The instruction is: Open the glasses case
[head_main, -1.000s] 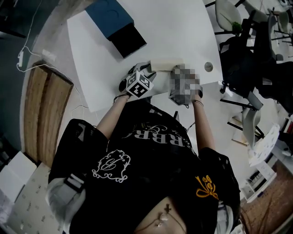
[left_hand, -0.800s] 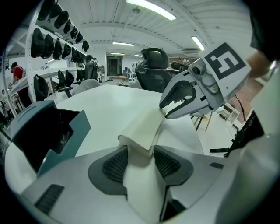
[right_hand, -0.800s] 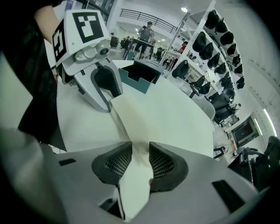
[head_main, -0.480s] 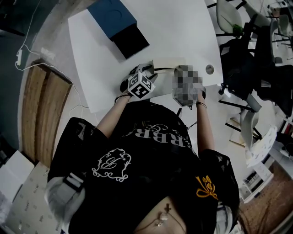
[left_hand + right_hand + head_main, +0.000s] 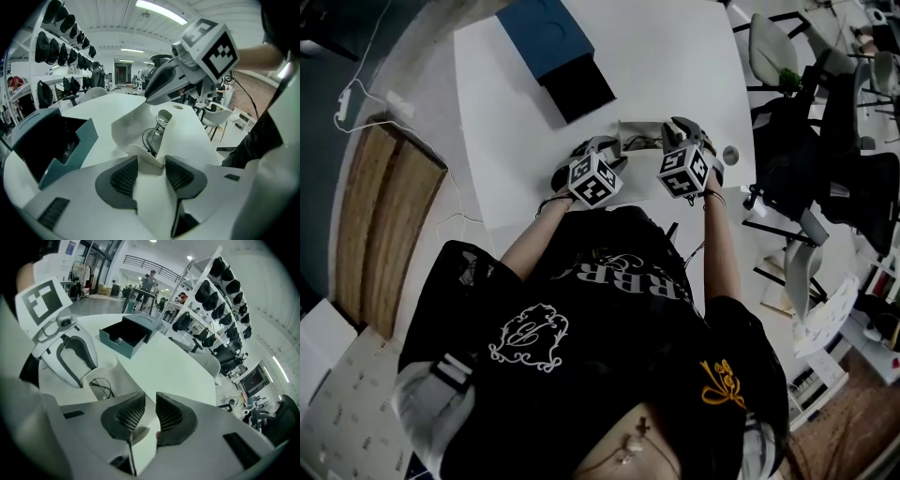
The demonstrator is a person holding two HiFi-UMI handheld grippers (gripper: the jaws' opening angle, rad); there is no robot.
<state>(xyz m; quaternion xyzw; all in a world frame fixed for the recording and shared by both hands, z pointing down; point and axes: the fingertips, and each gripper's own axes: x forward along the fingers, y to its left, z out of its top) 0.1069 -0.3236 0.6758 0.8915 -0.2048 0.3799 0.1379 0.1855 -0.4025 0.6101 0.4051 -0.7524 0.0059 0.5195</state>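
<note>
Table [image 5: 675, 56], one glasses case [image 5: 133, 126] gripped by left tongs [image 5: 151, 163], right tongs [image 5: 150, 405] closing on it

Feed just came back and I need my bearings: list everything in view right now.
table: one, white, under everything
glasses case: one, white, near table edge, lid lifted
glasses: one pair, thin dark frame, inside the case
box: one, blue, black inside, far left on table
chairs: several, white and dark, right of table
left gripper: one, white, clamped on the case's near end
right gripper: one, white, jaws closing on the case's lid
</note>
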